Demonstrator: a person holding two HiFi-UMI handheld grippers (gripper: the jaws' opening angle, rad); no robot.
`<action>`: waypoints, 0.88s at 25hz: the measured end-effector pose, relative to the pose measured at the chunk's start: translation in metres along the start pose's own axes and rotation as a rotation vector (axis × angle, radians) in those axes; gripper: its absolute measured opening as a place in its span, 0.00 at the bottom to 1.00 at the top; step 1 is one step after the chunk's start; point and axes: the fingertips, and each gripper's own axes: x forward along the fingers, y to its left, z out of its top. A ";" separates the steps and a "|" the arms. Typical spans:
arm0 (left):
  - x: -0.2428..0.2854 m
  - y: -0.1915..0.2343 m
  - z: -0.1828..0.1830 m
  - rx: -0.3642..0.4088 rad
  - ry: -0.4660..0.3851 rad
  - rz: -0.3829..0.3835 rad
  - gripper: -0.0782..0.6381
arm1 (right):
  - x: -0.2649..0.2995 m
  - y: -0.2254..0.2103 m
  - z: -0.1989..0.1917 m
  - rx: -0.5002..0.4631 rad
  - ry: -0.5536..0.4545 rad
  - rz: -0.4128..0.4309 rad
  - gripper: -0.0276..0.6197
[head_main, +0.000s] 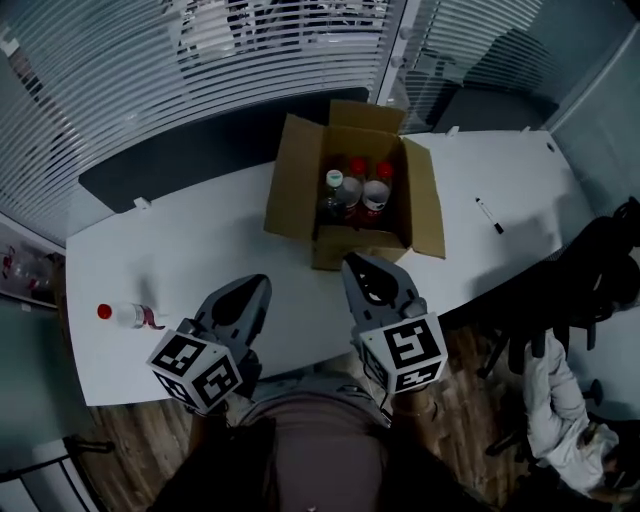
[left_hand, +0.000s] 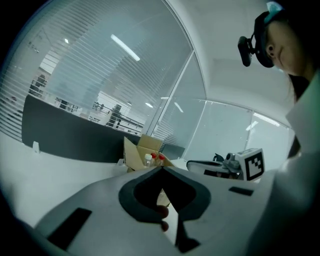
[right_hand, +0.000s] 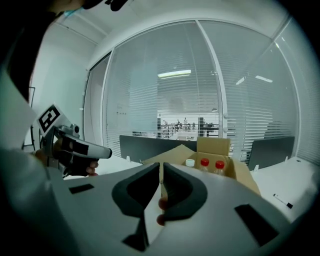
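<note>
Cardboard box (head_main: 291, 172): stands open near the middle of the white surface (head_main: 200, 250), with all four flaps folded outward.

Contents: upright bottles (head_main: 349, 193) grouped at the rear of the box. One has a white cap; the others have red caps.

Left tongs (head_main: 262, 283): clenched, tips meeting, nothing between them. They are held over the near edge of the surface, in front of the box and to its left, well apart from it.

Right tongs (head_main: 352, 262): clenched and empty. They sit just in front of the box's front wall, close to it but not touching.

Obstructions: the front wall and the near flap stand between both tongs and the bottles.

Surroundings:
- A loose bottle (head_main: 128, 314) with a red cap lies on its side far left of the box, near the surface edge.
- A marker (head_main: 490, 215) lies right of the box.
- A dark chair (head_main: 590, 270) stands beyond the surface, further right.
</note>
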 end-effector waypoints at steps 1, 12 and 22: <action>0.002 0.001 0.000 -0.002 0.000 -0.002 0.12 | 0.000 -0.003 -0.001 0.002 0.006 -0.005 0.09; 0.006 0.008 -0.006 -0.038 0.005 0.019 0.12 | 0.007 -0.015 0.000 -0.003 0.023 0.000 0.09; 0.026 -0.001 0.007 -0.064 -0.031 0.090 0.12 | 0.025 -0.044 0.015 -0.053 0.015 0.072 0.09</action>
